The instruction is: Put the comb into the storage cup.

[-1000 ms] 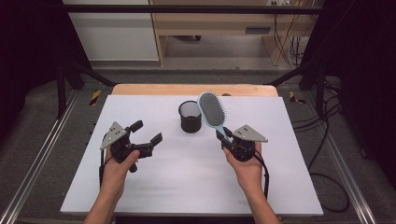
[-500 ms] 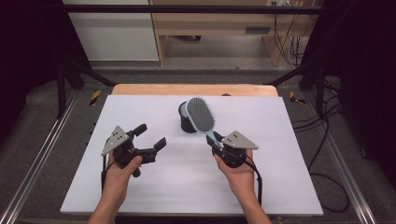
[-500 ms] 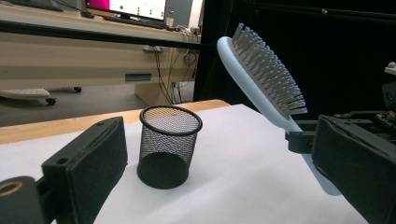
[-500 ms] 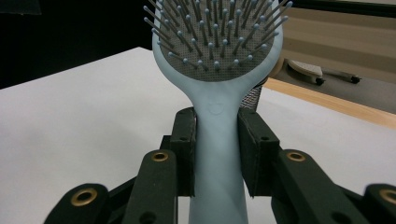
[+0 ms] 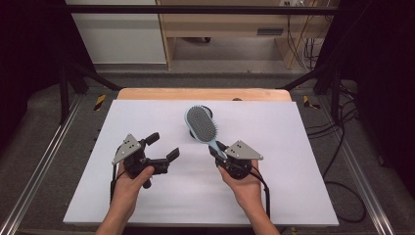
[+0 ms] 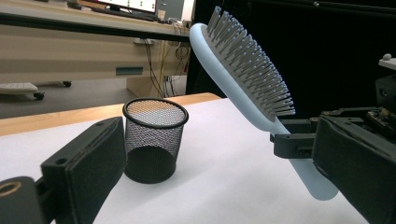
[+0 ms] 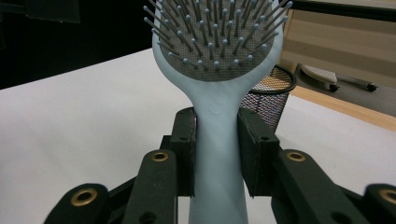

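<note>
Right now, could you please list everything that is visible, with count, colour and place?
hairbrush: 1, light blue with grey bristles, held by its handle above the table's middle
mesh cup: 1, black, upright on the table behind the brush
table: 1, white top, wooden far edge
left gripper: 1, black, open, nothing between its jaws, left of centre
right gripper: 1, black, shut on the hairbrush handle
hands: 2, at the near edge
</note>
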Available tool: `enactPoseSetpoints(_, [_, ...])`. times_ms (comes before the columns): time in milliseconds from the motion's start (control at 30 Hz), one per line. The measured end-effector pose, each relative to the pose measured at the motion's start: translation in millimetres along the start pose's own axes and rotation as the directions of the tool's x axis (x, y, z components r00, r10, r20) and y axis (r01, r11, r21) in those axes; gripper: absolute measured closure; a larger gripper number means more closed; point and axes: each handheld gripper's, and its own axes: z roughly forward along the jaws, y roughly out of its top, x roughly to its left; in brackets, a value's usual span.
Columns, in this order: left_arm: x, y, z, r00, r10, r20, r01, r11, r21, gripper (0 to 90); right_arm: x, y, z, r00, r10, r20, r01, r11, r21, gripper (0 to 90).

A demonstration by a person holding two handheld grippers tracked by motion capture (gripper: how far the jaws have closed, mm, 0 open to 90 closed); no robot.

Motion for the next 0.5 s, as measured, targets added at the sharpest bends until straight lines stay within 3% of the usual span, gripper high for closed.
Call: enactPoseSetpoints(500, [1.0,1.1,-2.0,0.9984,-0.048,0.029,0.048,0.9987,-0.017,2.9,14.3,0.6,3.3,0.9985,-0.038,-0.039,0.038,0.999,-0.009,69.7])
